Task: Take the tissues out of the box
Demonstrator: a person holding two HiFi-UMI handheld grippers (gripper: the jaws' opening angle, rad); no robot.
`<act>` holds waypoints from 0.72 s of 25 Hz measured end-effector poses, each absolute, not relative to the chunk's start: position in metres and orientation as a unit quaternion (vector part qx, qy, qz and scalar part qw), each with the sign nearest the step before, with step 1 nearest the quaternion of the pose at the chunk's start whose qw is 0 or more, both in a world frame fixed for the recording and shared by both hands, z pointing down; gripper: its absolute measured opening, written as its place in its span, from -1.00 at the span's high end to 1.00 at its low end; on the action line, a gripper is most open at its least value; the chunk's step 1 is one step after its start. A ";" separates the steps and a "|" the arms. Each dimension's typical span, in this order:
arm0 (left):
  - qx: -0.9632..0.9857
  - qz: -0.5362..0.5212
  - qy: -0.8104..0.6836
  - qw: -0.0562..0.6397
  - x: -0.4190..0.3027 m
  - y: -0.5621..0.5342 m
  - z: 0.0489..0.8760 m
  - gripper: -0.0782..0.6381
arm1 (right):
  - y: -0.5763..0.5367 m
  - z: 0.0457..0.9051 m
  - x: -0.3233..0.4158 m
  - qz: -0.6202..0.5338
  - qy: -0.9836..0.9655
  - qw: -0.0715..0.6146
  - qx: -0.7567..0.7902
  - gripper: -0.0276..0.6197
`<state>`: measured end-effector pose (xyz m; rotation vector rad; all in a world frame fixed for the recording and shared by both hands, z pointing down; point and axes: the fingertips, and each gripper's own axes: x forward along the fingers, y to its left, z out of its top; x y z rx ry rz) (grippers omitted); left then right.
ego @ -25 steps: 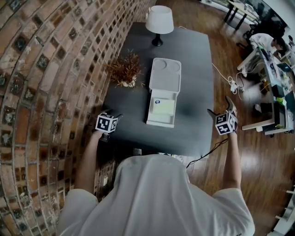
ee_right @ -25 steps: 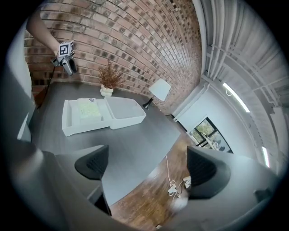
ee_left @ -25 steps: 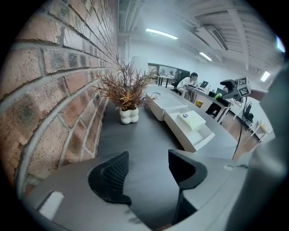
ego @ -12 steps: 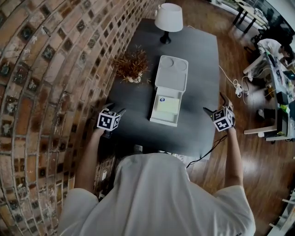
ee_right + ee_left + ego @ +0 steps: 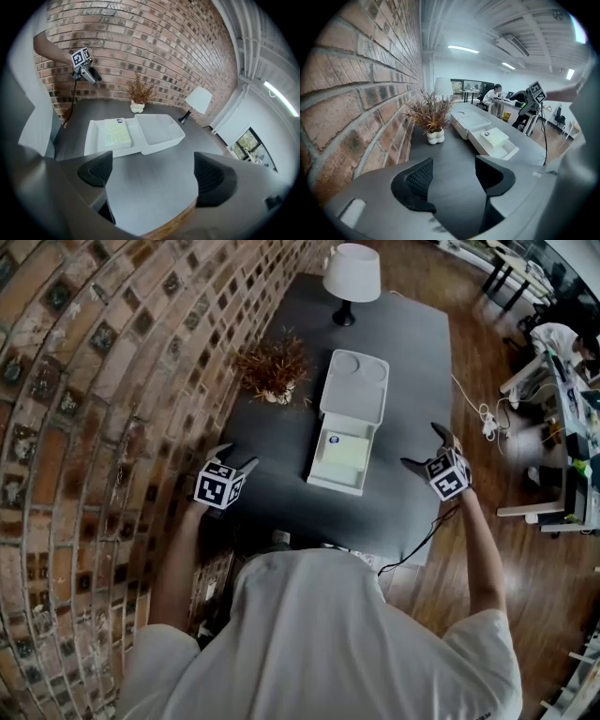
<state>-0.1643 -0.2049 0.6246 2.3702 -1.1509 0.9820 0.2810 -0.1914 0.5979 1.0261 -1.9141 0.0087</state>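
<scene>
A white tissue box lies open in the middle of the dark grey table. Its lid is folded back toward the lamp. A pale yellow-green tissue pack with a small blue sticker rests in the tray; it also shows in the right gripper view as the tissue pack and in the left gripper view as the tissue pack. My left gripper hovers open at the table's left front, apart from the box. My right gripper is open to the right of the box, holding nothing.
A dried plant in a white vase stands by the brick wall. A white lamp sits at the table's far end. A cable and power strip lie on the wood floor to the right. Desks and a seated person are beyond.
My right gripper has moved up and inward toward the box's right side. The left gripper has stayed almost still. The camera view has shifted slightly.
</scene>
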 end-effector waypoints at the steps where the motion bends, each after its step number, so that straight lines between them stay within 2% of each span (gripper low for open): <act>1: 0.834 0.341 -0.402 0.159 -0.162 -0.205 0.622 -0.02 | -0.192 0.598 0.278 0.009 -0.784 0.463 0.414 -0.75; 7: 0.845 0.322 -0.398 0.155 -0.153 -0.203 0.612 -0.02 | -0.201 0.595 0.265 0.025 -0.798 0.450 0.399 -0.75; 18: 0.859 0.294 -0.407 0.096 -0.140 -0.195 0.583 -0.01 | -0.208 0.613 0.231 0.026 -0.813 0.468 0.346 -0.75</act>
